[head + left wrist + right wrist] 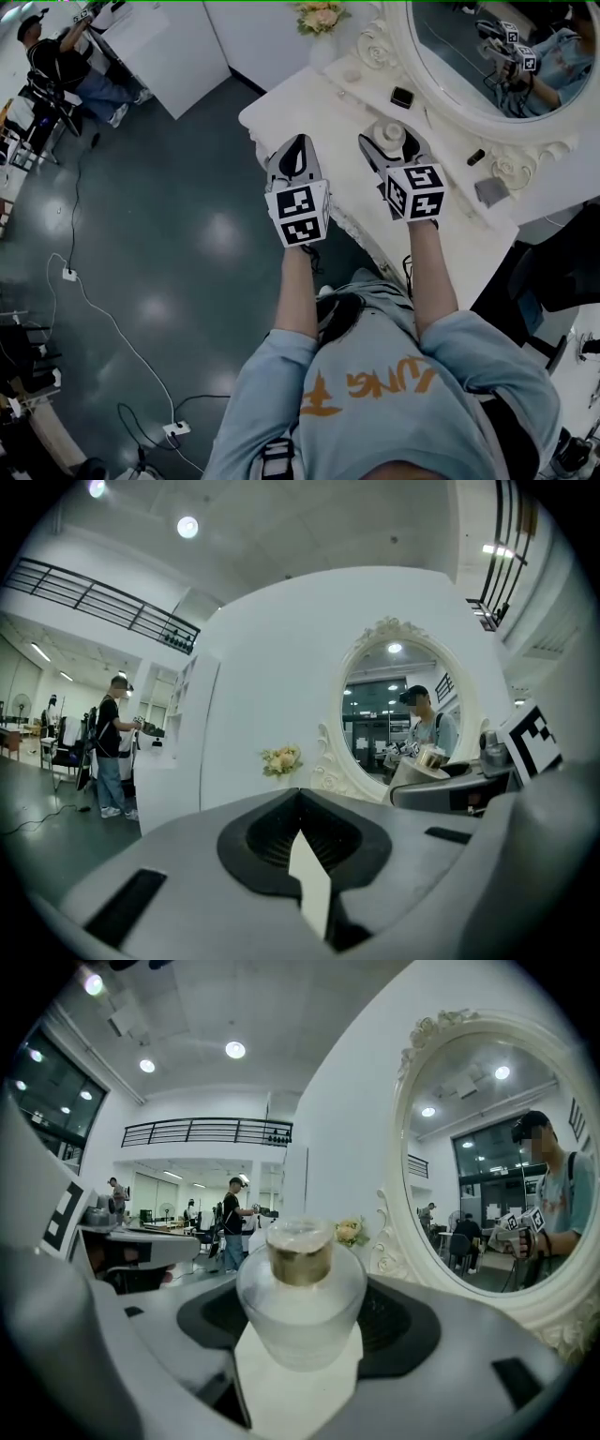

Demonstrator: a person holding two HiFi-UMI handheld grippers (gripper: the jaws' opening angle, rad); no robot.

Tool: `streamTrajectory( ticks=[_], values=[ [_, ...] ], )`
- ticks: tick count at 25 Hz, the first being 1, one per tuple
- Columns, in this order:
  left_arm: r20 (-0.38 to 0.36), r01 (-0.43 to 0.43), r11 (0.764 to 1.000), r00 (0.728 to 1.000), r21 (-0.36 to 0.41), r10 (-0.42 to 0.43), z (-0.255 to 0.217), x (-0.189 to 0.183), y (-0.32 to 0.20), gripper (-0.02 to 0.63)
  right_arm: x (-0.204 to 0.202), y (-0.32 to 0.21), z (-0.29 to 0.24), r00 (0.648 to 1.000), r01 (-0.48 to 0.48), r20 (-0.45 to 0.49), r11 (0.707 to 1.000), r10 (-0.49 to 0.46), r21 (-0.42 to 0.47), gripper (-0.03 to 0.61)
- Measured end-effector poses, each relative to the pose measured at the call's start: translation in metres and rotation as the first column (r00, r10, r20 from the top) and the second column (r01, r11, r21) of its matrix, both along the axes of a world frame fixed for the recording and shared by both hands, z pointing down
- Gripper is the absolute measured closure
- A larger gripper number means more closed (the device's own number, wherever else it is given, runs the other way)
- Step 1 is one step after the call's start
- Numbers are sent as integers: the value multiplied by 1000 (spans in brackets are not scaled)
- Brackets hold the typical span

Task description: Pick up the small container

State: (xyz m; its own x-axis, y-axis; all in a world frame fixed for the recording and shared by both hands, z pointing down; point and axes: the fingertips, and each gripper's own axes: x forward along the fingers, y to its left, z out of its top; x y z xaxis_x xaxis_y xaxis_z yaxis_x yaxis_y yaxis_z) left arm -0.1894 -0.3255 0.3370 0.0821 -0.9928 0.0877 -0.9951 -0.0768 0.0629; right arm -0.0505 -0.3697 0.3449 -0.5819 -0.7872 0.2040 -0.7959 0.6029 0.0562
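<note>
Right tongs (300,1340) are clamping the small container (300,1288), its frosted body sitting between the jaws and apparently clear of the tabletop (305,103). Left tongs (305,855) are hovering alongside, jaws together, empty. Pickup is looking essentially done.

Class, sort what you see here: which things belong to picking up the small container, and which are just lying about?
Job: small container, gripped in the right claw.

Lying about: flowers, small black box, dark tube, grey square item, oval mirror.
</note>
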Motion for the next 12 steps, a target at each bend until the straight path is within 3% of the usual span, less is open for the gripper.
streamTrajectory(
  ticks=[12],
  values=[
    [3, -11, 999, 1000, 38, 11, -14, -7, -7, 592, -8, -3, -15, 999, 5, -32, 999, -4, 43, 245]
  ],
)
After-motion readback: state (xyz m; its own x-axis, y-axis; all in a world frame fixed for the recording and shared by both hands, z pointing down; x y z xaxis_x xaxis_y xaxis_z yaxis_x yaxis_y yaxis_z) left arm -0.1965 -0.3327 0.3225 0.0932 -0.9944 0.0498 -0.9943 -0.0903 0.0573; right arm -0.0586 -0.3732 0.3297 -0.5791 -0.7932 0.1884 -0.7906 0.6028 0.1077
